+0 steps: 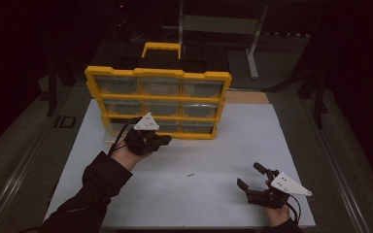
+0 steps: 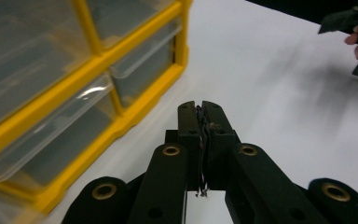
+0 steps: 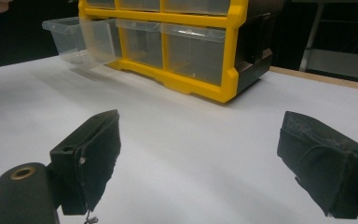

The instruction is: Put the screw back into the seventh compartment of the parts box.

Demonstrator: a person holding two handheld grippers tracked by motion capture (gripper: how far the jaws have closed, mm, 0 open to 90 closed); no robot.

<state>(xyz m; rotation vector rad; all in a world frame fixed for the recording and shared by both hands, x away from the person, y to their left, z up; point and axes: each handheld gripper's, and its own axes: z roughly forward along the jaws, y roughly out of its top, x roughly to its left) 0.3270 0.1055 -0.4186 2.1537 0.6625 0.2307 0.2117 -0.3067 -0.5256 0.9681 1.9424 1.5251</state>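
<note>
Evidently the work in hand is sorting small hardware into the yellow drawer cabinet [image 1: 158, 102] standing at the far side of the white table [image 1: 213, 204]. The left gripper [image 2: 200, 122] hovers just in front of the cabinet's bottom row with its jaws pressed together; something thin may be pinched between them, but the left gripper view is too dark to tell what. The bottom-left clear drawer [image 3: 77, 41] stands pulled out — the likely target. The right gripper [image 1: 250, 178] rests near the table's front right, jaws spread wide and holding nothing. A small screw [image 1: 190, 175] lies loose on the bare table between the two grippers. To do this well, I would bring the left gripper squarely over the open drawer, low above its rim, and part the jaws only there — releasing high risks a bounce out.
</note>
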